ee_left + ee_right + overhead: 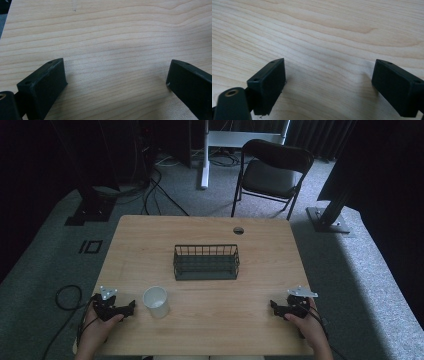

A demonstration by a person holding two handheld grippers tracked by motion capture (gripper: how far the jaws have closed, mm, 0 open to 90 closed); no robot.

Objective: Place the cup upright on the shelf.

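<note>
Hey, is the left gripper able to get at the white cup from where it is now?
Probably yes. The left gripper sits beside the white cup, jaws open, with bare table between them and nothing blocking. The wire basket stands farther back, out of the way.

Bare table (260,305) between both hands; white cup (156,301) and wire basket (205,262) obstruct

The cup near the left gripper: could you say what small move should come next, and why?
Probably ease the left gripper rightward toward the cup. Its jaws stand open over bare table, and the cup stands upright just beside it, with the basket beyond.
</note>
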